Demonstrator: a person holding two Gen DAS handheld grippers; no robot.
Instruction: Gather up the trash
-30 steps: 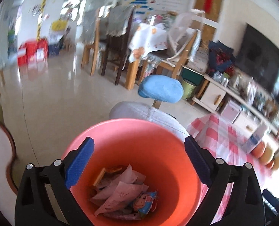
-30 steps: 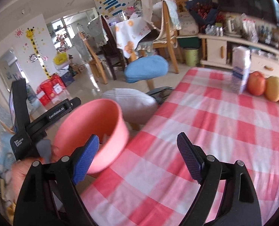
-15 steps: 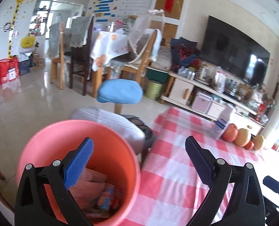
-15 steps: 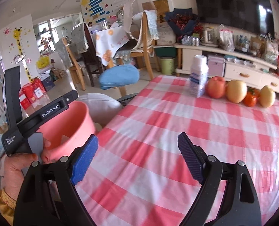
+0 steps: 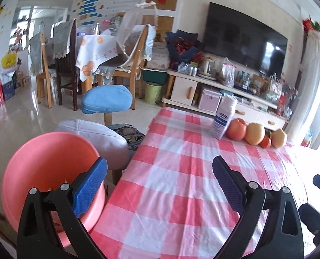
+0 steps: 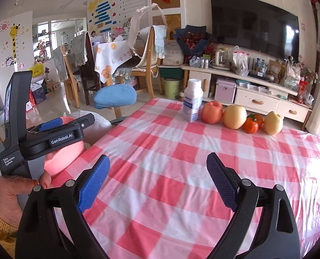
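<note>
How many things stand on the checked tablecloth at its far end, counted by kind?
Milk bottle: 1
Red apple: 1
Yellow apple or pear, too small to tell which: 2
Orange-red pepper: 1
Total: 5

bin (image 5: 45, 157): smooth pink plastic, matt
tablecloth (image 6: 181, 151): checked cloth, looked glossy and wrinkled
pads (image 6: 93, 185): blue, ribbed, rubbery
floor (image 5: 15, 120): glossy tile
chair (image 6: 147, 49): wood
carton (image 6: 192, 103): smooth, material unclear
</note>
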